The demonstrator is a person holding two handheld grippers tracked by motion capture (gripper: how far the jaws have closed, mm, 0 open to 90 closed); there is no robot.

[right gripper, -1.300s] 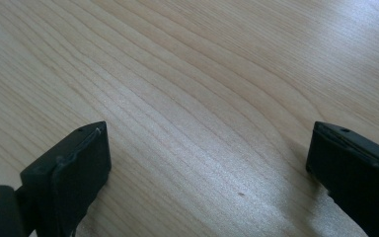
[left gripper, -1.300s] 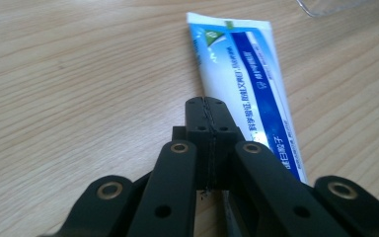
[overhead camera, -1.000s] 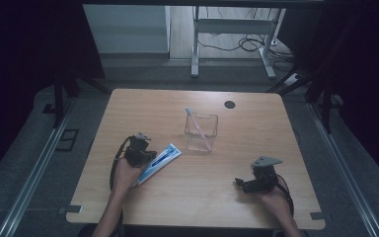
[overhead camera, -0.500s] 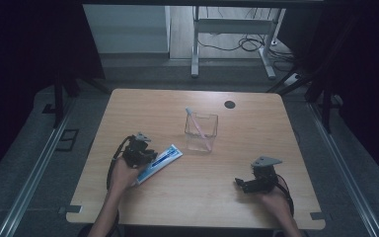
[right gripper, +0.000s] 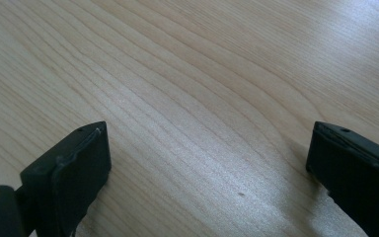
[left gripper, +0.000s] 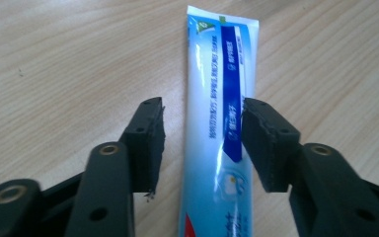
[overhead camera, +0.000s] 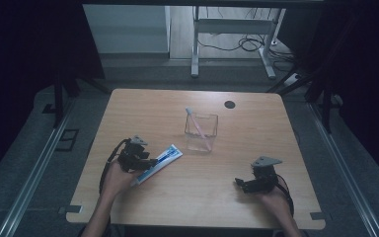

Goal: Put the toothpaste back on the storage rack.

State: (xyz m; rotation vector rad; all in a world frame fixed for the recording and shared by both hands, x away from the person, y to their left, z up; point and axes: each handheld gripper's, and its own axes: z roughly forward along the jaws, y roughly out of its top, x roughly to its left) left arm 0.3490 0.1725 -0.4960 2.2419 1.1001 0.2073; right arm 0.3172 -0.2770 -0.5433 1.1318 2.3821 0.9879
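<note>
Here the toothpaste tube [left gripper: 222, 123] lies flat on the wooden table [overhead camera: 256, 148], between the jaws of the left gripper [left gripper: 202, 143], which have just been opening; both pads stand off it, a strip of bare wood showing on one side, while the other pad sits close to the tube's edge, whether it touches I cannot tell; the tube is a soft, glossy plastic thing, white and pale blue with a dark blue band of print down its length, its flat crimped end pointing away from the gripper, a red patch at the end nearest the gripper's body; the pads themselves are matt black blocks with rough, slightly chipped faces, carried on black arms with brass-coloured rivets; in the high view the tube [overhead camera: 158, 162] runs slantwise out ahead of the left gripper [overhead camera: 145, 160], toward a clear, square-sided container [overhead camera: 201, 132] that stands beyond the tube's far end, a thin pale toothbrush [overhead camera: 197, 126] leaning inside it; farther still, a small dark round disc [overhead camera: 230, 104] sits near the far edge of the table; well apart from all this, the right gripper [right gripper: 207, 163] rests low over bare, fine-grained pale wood, its jaws spread wide with nothing between them; in the high view it [overhead camera: 249, 183] sits by the near right edge, a grey three-cornered plate on top.
</note>
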